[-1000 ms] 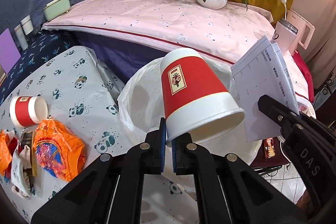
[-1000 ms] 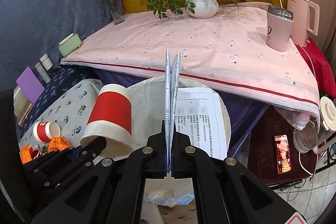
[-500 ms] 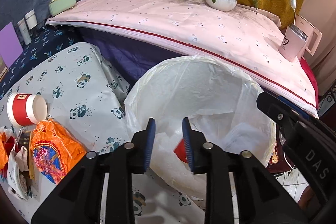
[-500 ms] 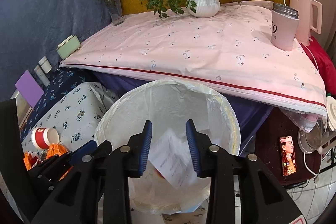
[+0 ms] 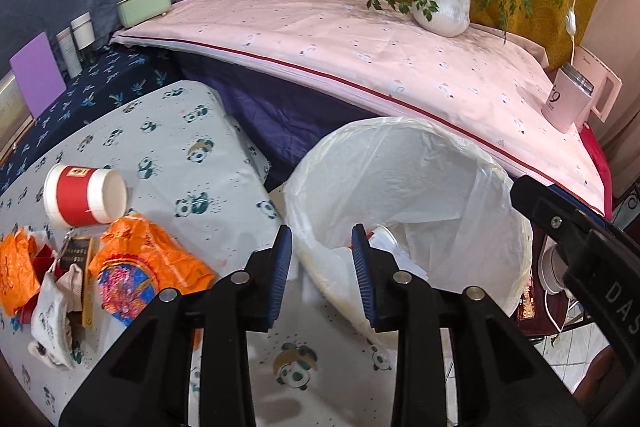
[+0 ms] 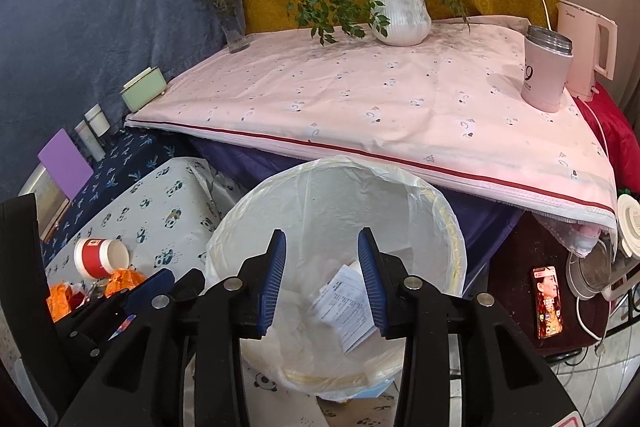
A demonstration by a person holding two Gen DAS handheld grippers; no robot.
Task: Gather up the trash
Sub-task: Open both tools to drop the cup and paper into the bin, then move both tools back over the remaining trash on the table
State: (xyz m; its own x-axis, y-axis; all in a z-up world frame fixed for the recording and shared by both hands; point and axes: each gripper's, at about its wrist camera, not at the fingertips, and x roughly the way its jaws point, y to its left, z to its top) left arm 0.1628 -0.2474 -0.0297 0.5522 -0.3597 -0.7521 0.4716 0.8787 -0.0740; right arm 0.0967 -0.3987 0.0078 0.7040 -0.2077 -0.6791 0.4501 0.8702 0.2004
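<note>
A trash bin with a white plastic liner (image 5: 420, 163) (image 6: 332, 195) stands beside the panda-print table. My left gripper (image 5: 322, 259) is open and empty at the bin's near rim. My right gripper (image 6: 322, 267) is open and empty over the bin's mouth. A printed paper sheet (image 6: 348, 307) lies inside the bin, and a cup's white rim (image 5: 384, 239) shows inside it. On the table, a red paper cup (image 5: 82, 197) (image 6: 100, 257) lies on its side. Orange wrappers (image 5: 148, 271) and small packets (image 5: 52, 311) lie next to it.
A pink-covered table (image 6: 380, 107) behind the bin holds a potted plant (image 6: 400, 15), flower vase (image 6: 234, 27), pink tumbler (image 6: 546, 71), kettle (image 6: 588, 47) and green box (image 6: 144, 93). A phone (image 6: 548, 301) lies on a dark stool at right.
The left gripper let go of the red cup and the right gripper let go of the paper. Both fell into the bin. Both jaws opened wider and both grippers drew back slightly.
</note>
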